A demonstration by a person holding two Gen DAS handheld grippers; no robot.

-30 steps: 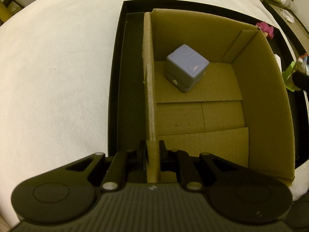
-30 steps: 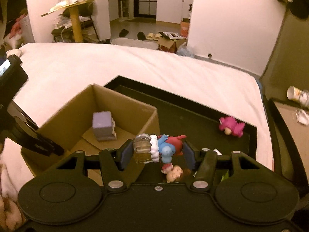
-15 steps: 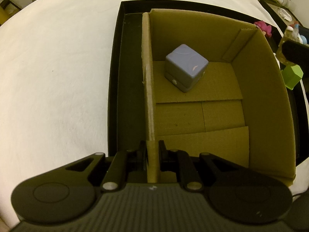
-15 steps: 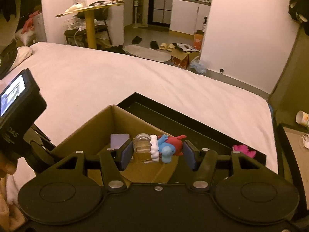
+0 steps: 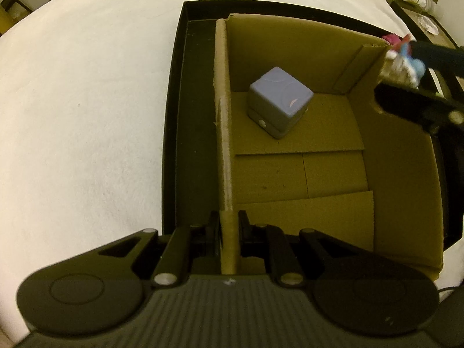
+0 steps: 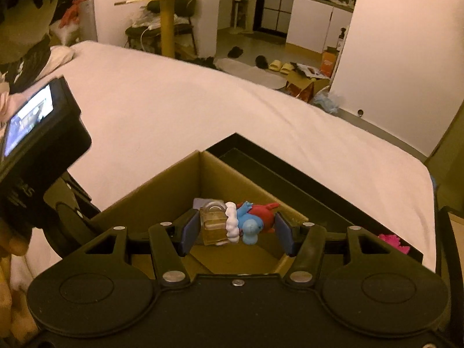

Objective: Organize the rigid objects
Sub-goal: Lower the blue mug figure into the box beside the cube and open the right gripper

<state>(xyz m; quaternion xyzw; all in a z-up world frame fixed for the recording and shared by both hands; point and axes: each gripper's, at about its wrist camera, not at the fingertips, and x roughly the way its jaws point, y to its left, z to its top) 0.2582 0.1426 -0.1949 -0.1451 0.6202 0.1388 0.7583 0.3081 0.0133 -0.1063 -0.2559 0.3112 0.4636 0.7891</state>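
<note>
— Where's the toy right now?

— In my right claw [image 6: 236, 227]. The little figure [image 6: 237, 221], a blue and red character with a clear amber jar, sits sideways between my blue pads [image 6: 188, 230], which squeeze it from both sides. I hold it over the near right corner of the cardboard box [image 6: 162, 191], above the rim.

— And what's in the box?

— One lavender cube [image 5: 279, 101], resting on the cardboard floor toward the far wall, a bit left of middle.

— Your other claw?

— My left claw [image 5: 229, 232] is pinched tight on the box's left wall, at its near end, pointing steeply down.

— What's around the box?

— It stands in a black tray [image 5: 174, 133], and the tray lies on a white bed [image 5: 87, 116]. A pink toy [image 6: 394, 242] lies on the tray to the right of the box.

— Anything further out?

— Past the bed's far edge, a yellow table [image 6: 168, 14] and slippers [image 6: 279, 66] on the floor.
</note>
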